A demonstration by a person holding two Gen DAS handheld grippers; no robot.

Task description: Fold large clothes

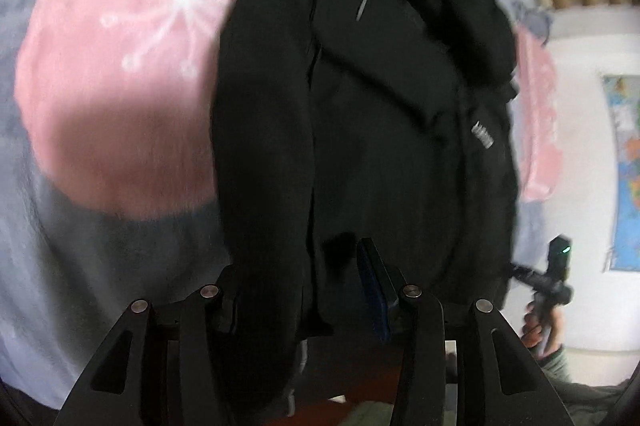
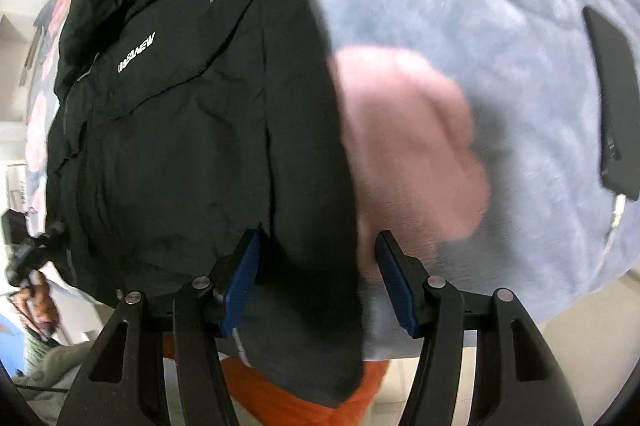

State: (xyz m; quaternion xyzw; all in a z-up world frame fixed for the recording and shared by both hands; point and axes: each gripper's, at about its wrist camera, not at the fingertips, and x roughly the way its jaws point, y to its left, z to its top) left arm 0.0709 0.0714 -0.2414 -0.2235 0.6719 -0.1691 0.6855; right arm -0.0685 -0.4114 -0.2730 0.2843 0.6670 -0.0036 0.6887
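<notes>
On the bed, over a fleece blanket (image 2: pixel 460 5) of grey and pink, lies the black jacket (image 2: pixel 180 113), its front up and the white lettering on the chest showing. Its bottom hem hangs toward the near edge, where both grippers work. The right gripper (image 2: pixel 316 282) is spread wide, its blue pads standing on either side of the jacket's right sleeve and side edge, which suggests it is set to take hold there for a fold. The left gripper (image 1: pixel 304 286) has cloth draped between its fingers; one blue pad shows, but the other is hidden, so whether it pinches the hem cannot be told. A dark phone (image 2: pixel 612 97) rests on the blanket, well apart from the jacket.
</notes>
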